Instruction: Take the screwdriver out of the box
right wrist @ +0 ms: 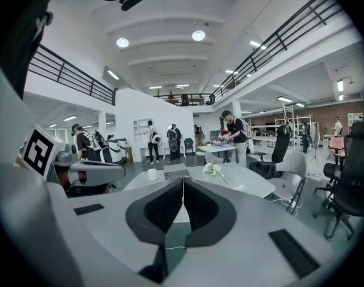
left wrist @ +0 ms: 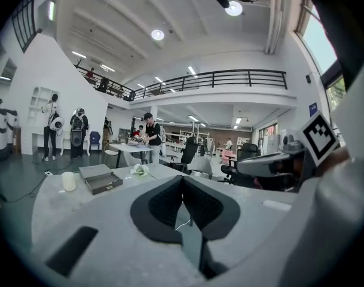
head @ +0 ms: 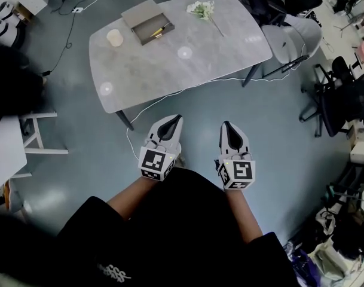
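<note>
Lying in open box [head: 140, 14] at table's [head: 193, 76] far side, screwdriver [head: 159, 31] sits well apart from L gripper [head: 174, 122] & R gripper [head: 226, 128]. Both have jaws pressed together, nothing btwn; both hang short of table's near edge.

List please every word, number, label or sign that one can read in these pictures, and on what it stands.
No text can be read.
White print on the person's black top: too blurred to read.
Blue sign on the wall, left gripper view: too small to read.
Cube on the left claw, cube on the right claw: square patterns only, no letters.
</note>
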The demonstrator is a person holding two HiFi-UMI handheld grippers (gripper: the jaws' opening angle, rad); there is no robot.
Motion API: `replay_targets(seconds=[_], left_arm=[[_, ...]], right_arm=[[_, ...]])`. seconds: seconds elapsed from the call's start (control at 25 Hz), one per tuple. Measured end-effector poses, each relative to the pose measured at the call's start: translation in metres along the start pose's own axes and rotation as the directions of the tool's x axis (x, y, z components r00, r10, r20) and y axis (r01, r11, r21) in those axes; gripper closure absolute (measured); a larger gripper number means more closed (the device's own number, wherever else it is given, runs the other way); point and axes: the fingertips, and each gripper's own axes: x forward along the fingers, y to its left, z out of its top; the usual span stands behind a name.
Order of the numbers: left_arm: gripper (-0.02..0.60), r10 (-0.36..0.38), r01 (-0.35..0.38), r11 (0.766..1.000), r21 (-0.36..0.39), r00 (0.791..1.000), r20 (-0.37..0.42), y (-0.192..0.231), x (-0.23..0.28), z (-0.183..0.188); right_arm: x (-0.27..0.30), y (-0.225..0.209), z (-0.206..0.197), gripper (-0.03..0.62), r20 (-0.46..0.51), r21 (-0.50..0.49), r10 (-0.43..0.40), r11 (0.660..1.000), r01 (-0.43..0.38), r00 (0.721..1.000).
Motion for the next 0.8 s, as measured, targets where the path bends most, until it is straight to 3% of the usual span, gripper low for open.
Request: replay_targets(seconds=[0.2,0.32,0.48,0.8], left_arm=[[0.566,0.015,-0.015,1.000,0.004,1.000,0.008,0.053,0.018,0.013],[0.565,0.008,-0.008,1.000,0.013,1.000,0.006,0.074,0.031,0.014],[0.565,0.031,-0.030,0.999,-0.032,1.000,0.007,0.107,0.043,0.023],[0.566,0.082,-0.082,0.997,0.013,0.997,0.013,0.170,0.062,0.041]], right_arm=[[0.056,-0.003,0.018,0.581,-0.028,-0.057,-0.036,0.998,0.034,0.999],[0.086,-0.005,0.023,0.580,-0.031,-0.030,-0.042,0.999,0.041,0.999],[0.119,-0.003,0.038,0.580,-0.012,-0.015,-0.036,0.999,0.036,0.999],[0.152,-0.006,0.039,0.581,-0.032,0.016,-0.037,0.999,0.037,0.999]])
